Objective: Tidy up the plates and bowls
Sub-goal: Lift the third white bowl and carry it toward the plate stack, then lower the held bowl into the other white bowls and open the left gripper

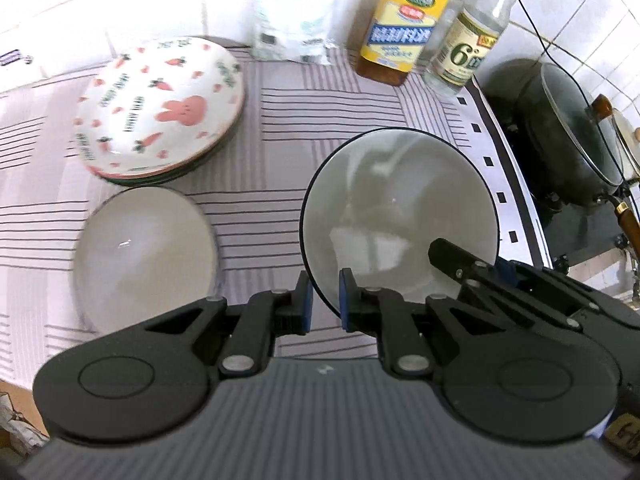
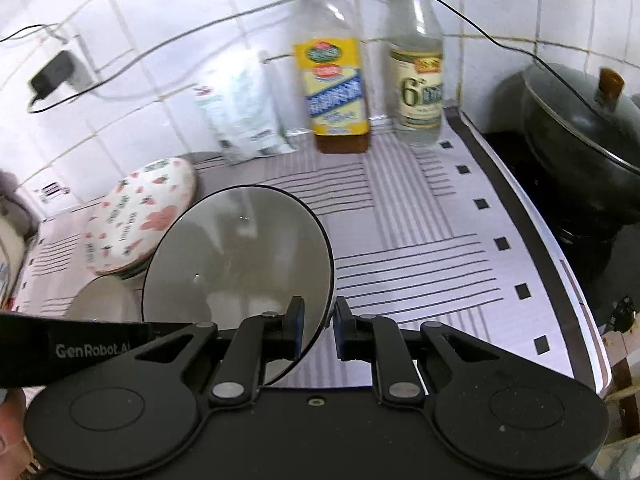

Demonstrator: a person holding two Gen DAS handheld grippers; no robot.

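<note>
A grey bowl with a dark rim point(image 1: 400, 216) is held tilted above the striped cloth; it also shows in the right wrist view point(image 2: 240, 256). My left gripper point(image 1: 325, 302) is shut on its near-left rim. My right gripper point(image 2: 318, 330) is shut on its right rim, and that gripper's black body shows in the left wrist view point(image 1: 520, 280). A second grey bowl point(image 1: 146, 256) sits on the cloth to the left, partly hidden in the right wrist view point(image 2: 102, 304). A stack of plates topped by a rabbit-and-carrot plate point(image 1: 160, 108) stands behind it point(image 2: 140, 216).
An oil bottle point(image 1: 400, 32) and a clear vinegar bottle point(image 1: 468, 48) stand at the back by the tiled wall, with a white pouch point(image 2: 244, 116) beside them. A black lidded pot point(image 2: 588, 136) sits on the stove to the right. The cloth's dark-bordered edge point(image 2: 560, 264) runs along the stove.
</note>
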